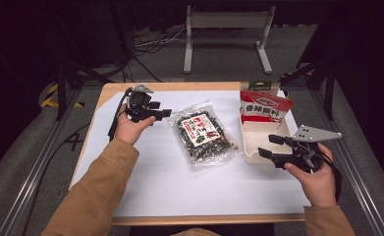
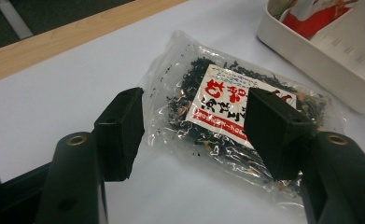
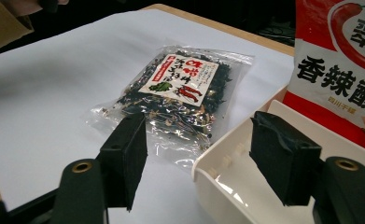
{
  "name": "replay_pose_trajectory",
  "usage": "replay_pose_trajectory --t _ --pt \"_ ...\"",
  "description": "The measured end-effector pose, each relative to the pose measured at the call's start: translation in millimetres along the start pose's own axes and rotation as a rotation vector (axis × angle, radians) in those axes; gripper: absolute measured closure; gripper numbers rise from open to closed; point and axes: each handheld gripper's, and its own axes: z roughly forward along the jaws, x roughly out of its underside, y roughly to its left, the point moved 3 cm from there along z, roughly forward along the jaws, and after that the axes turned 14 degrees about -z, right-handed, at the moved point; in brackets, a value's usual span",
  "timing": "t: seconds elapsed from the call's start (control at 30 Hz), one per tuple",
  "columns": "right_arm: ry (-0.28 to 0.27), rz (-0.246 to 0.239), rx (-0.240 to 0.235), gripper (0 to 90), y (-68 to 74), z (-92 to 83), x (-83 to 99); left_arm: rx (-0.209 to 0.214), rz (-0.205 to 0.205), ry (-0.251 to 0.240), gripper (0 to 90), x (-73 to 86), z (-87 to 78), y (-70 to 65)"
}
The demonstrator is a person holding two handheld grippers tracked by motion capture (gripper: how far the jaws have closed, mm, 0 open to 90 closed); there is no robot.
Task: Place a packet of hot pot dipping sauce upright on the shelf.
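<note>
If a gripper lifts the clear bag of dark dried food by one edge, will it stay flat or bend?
The clear bag would probably sag, since its thin crinkled film lies flat with loose pieces inside. It looks light for its size, as the filling is thin and dry. The glossy film may slip between the pads, so a grip on the sealed edge seems safer.

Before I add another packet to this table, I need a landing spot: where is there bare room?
The white sheet is bare along the near edge, between both forearms, and on the left near the left tool. It is crowded on the right: the clear dried-food bag lies beside the white tray, which holds a red packet, with the right tool at its near end.
</note>
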Motion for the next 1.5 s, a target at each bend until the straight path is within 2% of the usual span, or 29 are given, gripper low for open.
replay_pose_trajectory --t 0.07,0.1,0.2,0.33,0.4,0.47,0.6,0.8,1.13,1.33,1.5 --pt "-0.003 0.003 -0.002 36.2 1.1 -0.1 1.1 -0.006 0.009 0.007 38.5 -0.8 3.3 0.4" --pt "-0.007 0.002 -0.003 36.2 1.7 -0.2 1.5 -0.015 0.032 0.006 38.1 -0.3 11.5 0.4" --pt "-0.014 0.005 -0.004 36.2 2.6 -1.1 2.2 -0.027 0.044 0.017 36.4 0.8 18.2 1.1" --pt "-0.023 0.014 -0.001 36.2 3.7 -3.4 2.6 -0.005 0.011 0.02 35.1 0.7 30.1 5.1" --pt "-0.023 0.016 -0.001 36.1 4.2 -3.7 2.7 -0.005 0.007 0.023 35.3 0.7 34.5 6.7" --pt "-0.021 0.018 0.0 35.9 6.7 -4.8 3.7 -0.012 0.003 0.047 34.9 0.6 44.0 9.4" --pt "-0.01 0.017 0.007 35.9 11.1 -9.4 6.9 -0.004 -0.026 0.066 33.5 -0.7 57.1 13.5" --pt "-0.015 0.026 0.026 35.6 14.7 -15.5 8.8 -0.019 -0.035 0.091 33.7 1.7 75.2 16.3" --pt "-0.006 0.021 0.033 33.2 20.8 -17.0 11.2 -0.043 -0.086 0.111 34.3 4.9 94.5 27.2" --pt "-0.006 0.019 0.033 32.2 23.1 -16.8 12.2 -0.04 -0.122 0.117 33.7 7.1 101.7 32.6" --pt "-0.001 0.015 0.036 31.6 22.3 -15.0 13.1 -0.044 -0.117 0.145 33.5 10.9 105.8 34.0"
